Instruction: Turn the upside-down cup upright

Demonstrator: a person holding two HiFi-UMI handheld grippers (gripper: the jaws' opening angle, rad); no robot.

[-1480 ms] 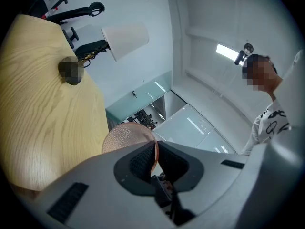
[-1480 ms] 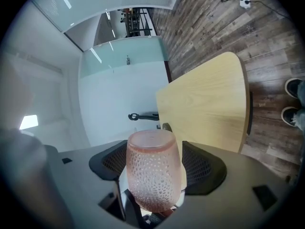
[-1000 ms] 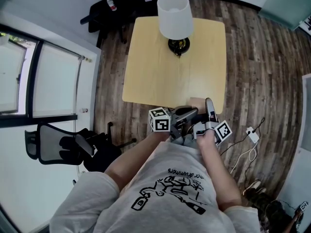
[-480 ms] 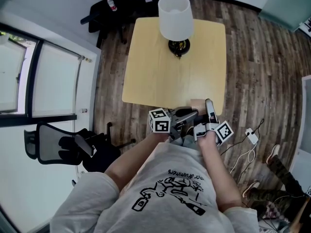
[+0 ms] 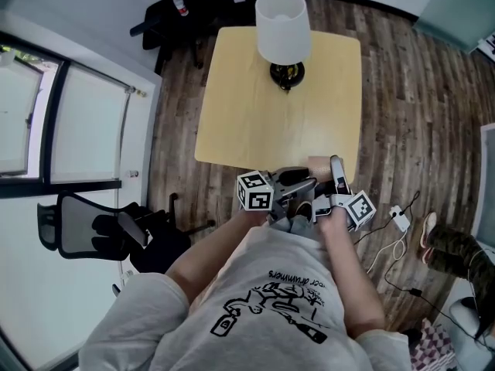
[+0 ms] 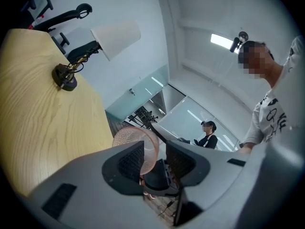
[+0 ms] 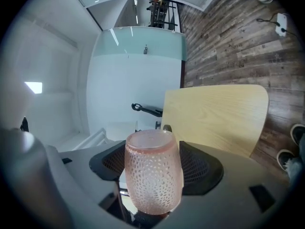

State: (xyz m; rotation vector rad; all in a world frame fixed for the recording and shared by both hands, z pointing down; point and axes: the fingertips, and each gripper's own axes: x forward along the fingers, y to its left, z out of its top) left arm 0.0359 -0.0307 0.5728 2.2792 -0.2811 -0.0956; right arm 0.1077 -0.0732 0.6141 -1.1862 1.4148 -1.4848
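By wooden table (image 5: 255, 99), right tongs (image 7: 155, 162) clamp pink cup (image 7: 153, 175); left tongs (image 6: 156, 159) are opening around its end

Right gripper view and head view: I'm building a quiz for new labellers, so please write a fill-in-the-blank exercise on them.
The cup between the jaws of the right gripper is ___ in colour.
The lamp has a ___ shade.
The table under the lamp is made of ___.
Missing words: pink, white, wood.
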